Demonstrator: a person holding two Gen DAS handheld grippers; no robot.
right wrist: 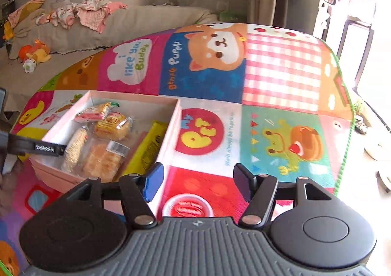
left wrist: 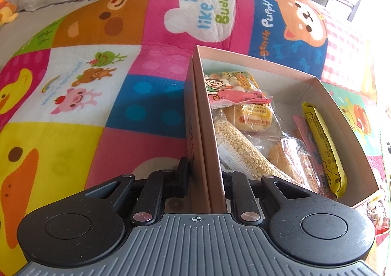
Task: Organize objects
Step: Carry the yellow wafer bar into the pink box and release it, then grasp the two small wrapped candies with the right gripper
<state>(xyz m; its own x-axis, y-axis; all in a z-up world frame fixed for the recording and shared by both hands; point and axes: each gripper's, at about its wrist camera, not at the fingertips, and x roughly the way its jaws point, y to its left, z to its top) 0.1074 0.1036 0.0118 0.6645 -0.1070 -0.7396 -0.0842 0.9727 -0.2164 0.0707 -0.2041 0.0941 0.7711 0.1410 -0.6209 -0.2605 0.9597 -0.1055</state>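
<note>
Here a patchwork cartoon blanket [right wrist: 281,75] is spread over a soft surface, and on it a shallow pink cardboard box [left wrist: 256,56] is set, seen towards the left in the right wrist view. The box's left wall is clamped by the left gripper [left wrist: 204,178], whose jaws are drawn narrow upon the thin card, one finger outside and one inside. The right gripper [right wrist: 198,183] is held with its jaws wide and with nothing between them, just beside the box's right wall. Inside the box, packaged snacks are laid: a yellow bar [left wrist: 325,146] along the right side, a puffed-grain roll [left wrist: 242,151] by the left wall, wrapped buns [left wrist: 254,114] between, and a cartoon-printed sweets bag [left wrist: 232,85] at the far end. The load is judged light, yet the card wall is likely to flex, so the opposite wall would best be gripped too. The wrappers are probably slippery, the buns soft and easily crushed; sealed ends are the safer hold.
</note>
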